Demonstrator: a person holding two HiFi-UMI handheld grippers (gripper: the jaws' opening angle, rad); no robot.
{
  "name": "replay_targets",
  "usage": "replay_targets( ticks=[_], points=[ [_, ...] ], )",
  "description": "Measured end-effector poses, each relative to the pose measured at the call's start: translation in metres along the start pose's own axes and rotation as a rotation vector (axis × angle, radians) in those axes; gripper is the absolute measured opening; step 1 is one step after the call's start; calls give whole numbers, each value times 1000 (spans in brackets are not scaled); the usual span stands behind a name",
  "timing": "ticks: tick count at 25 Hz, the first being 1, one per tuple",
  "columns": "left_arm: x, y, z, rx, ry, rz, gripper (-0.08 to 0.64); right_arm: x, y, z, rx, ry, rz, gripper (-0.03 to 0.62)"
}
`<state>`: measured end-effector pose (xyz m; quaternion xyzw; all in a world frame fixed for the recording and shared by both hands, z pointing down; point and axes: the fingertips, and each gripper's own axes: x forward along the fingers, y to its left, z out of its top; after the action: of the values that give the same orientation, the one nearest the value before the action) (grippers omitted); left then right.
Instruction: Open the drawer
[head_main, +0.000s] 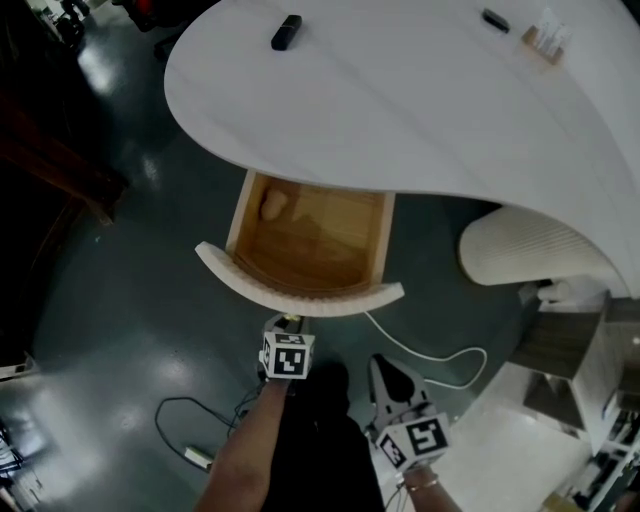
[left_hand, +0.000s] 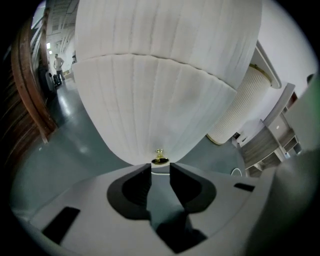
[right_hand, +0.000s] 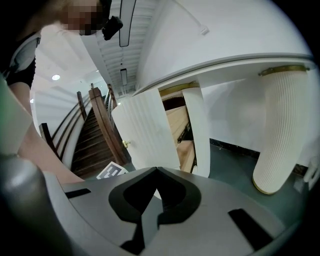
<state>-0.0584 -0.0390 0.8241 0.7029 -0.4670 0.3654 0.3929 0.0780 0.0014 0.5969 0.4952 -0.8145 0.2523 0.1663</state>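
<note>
The drawer (head_main: 300, 295) stands pulled out from under the white table (head_main: 400, 90), and its bare wooden inside (head_main: 310, 240) shows. Its curved, ribbed white front (left_hand: 155, 100) fills the left gripper view. A small brass knob (left_hand: 159, 156) sits right at the tips of my left gripper (left_hand: 160, 169), whose jaws stand narrowly apart and close on the knob's sides. In the head view the left gripper (head_main: 288, 325) is just below the drawer front. My right gripper (head_main: 388, 368) hangs back at the lower right with its jaws shut (right_hand: 157, 172) on nothing. From there I see the drawer front (right_hand: 145, 130) and knob (right_hand: 126, 144) side-on.
A ribbed white pedestal (head_main: 520, 245) holds up the table on the right. A black object (head_main: 286, 32) and small items (head_main: 545, 40) lie on the tabletop. Cables (head_main: 440, 355) and a plug strip (head_main: 198, 458) lie on the dark floor. White shelving (head_main: 590, 340) stands at the right, a wooden staircase (right_hand: 95, 135) at the left.
</note>
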Motion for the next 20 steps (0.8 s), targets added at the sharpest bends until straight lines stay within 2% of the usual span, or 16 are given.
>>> replay_targets(
  ticks=[5, 8, 15, 20],
  points=[
    [-33, -6, -16, -26, 28, -11, 100, -12, 18, 13, 8, 13, 15, 3],
    [-61, -9, -18, -30, 29, -1, 67, -21, 24, 30, -4, -21, 21, 3],
    [-130, -18, 4, -46, -4, 12, 33, -45, 33, 72, -17, -65, 16, 3],
    [-176, -26, 37, 9, -65, 4, 15, -60, 37, 99, -15, -81, 9, 3]
  ],
)
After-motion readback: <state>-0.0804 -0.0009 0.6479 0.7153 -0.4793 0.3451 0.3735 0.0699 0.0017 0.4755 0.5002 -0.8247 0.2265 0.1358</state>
